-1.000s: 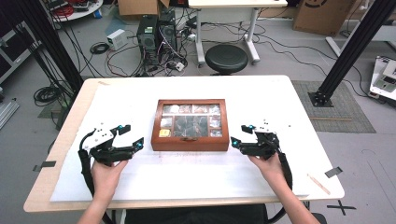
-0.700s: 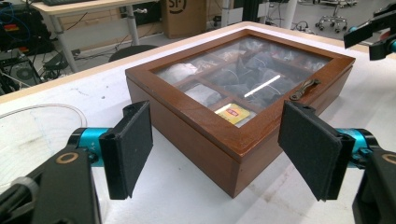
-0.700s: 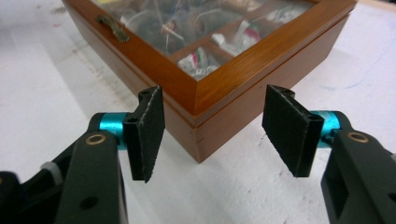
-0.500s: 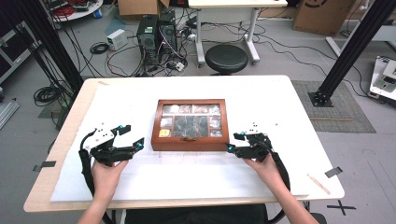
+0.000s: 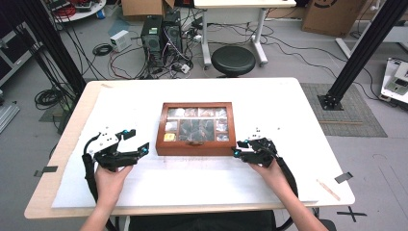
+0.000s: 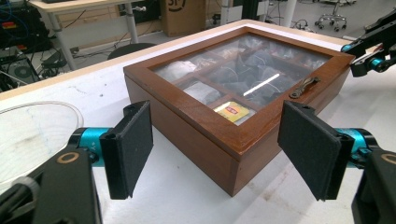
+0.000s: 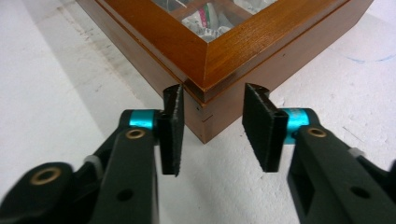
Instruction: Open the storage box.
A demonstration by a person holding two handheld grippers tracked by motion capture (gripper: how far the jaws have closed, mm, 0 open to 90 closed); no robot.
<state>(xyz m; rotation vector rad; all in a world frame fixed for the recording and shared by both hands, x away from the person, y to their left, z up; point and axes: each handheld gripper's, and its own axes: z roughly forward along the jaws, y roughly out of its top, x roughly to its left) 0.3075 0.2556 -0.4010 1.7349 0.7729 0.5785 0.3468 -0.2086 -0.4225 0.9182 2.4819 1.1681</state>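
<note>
A brown wooden box (image 5: 195, 149) with a glass lid stands shut in the middle of the white table (image 5: 288, 110). Its compartments hold packets, one of them a yellow packet (image 6: 232, 111), and a metal latch (image 6: 304, 87) sits on the front rim. My left gripper (image 5: 138, 141) is held left of the box, jaws wide open and empty, looking at the box's (image 6: 201, 135) near left corner. My right gripper (image 5: 239, 147) is at the front right corner. In the right gripper view its jaws (image 7: 215, 126) stand partly open on either side of that corner of the box (image 7: 243, 51).
Bare table surface lies in front of and beside the box. Behind the table's far edge are a black stool (image 5: 233, 60), computer towers (image 5: 161, 33) and floor cables. Black frame posts (image 5: 358, 53) rise at the right and left.
My right gripper has moved left and now straddles the box's front right corner. The left gripper has hardly moved.
</note>
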